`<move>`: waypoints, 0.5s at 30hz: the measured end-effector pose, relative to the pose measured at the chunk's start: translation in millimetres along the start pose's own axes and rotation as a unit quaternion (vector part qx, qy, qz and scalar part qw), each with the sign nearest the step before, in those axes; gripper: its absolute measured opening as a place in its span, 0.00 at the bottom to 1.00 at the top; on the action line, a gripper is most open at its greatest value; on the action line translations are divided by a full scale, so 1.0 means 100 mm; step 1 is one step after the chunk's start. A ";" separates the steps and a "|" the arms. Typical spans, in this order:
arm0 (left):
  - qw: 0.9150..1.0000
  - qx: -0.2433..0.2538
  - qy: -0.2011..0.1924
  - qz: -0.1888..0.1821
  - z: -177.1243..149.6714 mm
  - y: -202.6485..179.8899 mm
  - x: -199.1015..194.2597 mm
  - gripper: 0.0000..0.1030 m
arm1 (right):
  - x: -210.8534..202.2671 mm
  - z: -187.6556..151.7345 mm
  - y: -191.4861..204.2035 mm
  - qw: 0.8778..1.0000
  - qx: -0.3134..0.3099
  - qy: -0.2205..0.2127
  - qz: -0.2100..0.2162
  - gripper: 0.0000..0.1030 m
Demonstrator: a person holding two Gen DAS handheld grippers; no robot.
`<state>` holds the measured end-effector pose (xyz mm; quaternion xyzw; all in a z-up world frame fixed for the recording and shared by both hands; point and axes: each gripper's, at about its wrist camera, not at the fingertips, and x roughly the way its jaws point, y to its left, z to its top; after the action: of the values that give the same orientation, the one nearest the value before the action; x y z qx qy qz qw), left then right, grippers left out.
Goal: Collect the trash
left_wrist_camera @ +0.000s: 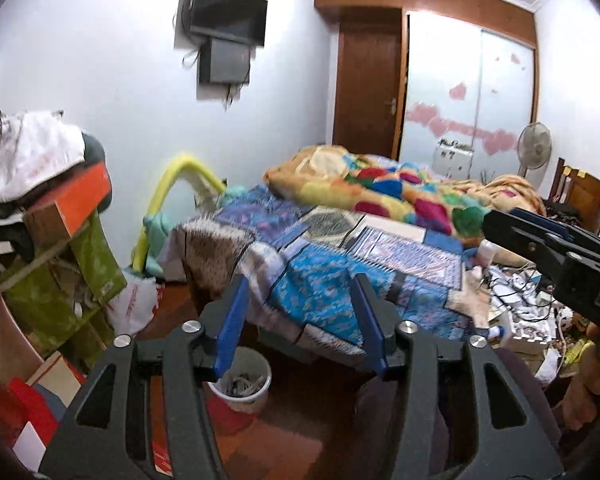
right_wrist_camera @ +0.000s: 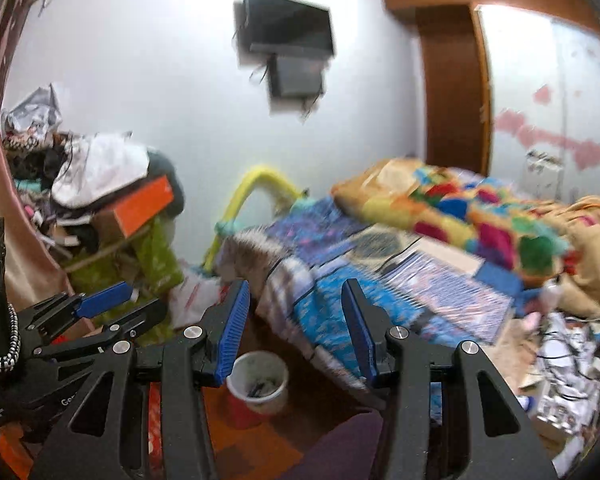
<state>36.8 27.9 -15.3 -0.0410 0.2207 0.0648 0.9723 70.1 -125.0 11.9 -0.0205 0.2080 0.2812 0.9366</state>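
I am in a cluttered bedroom with pale walls, a television mounted in the upper middle of both views, and a wooden door to its right.

In the lower middle of the left view, my left gripper points forward with its blue-padded fingers spread wide apart, holding nothing. In the right view my right gripper takes the same spot, its fingers equally parted and empty. Each gripper also shows in the other's view: the right one juts in from the right edge of the left view, the left one from the lower left of the right view. I judge both are held ready to grasp rather than carrying anything.

Just below the gap between my fingers stands a white bucket on the wooden floor, already holding dark scraps, most likely the bin for the trash. Beyond it, across the centre, a bed is draped in a blue patchwork cover with a bright multicoloured blanket bunched on top. At lower right, loose papers and cables lie scattered, probably the trash to collect. At left, boxes and clothes are piled high.
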 end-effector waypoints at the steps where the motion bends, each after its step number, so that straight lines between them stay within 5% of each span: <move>1: 1.000 -0.001 -0.008 -0.004 -0.01 -0.01 -0.09 0.66 | -0.10 -0.01 0.02 1.000 0.001 -0.011 -0.008 0.48; 5: 0.999 -0.005 -0.037 -0.017 -0.01 -0.07 -0.40 0.87 | -0.42 -0.09 0.11 0.996 -0.004 -0.045 -0.072 0.62; 10: 0.998 -0.003 -0.051 -0.031 -0.04 -0.09 -0.55 0.93 | -0.65 -0.15 0.11 0.994 0.012 -0.051 -0.101 1.00; 15: 0.998 0.007 -0.052 -0.040 -0.06 -0.12 -0.62 0.93 | -0.72 -0.17 0.11 0.991 0.021 -0.058 -0.117 1.00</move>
<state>-19.2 8.9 6.9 -0.0394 0.1685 0.0263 0.9846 3.7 -155.9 25.7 -0.0083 0.1555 0.1659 0.9738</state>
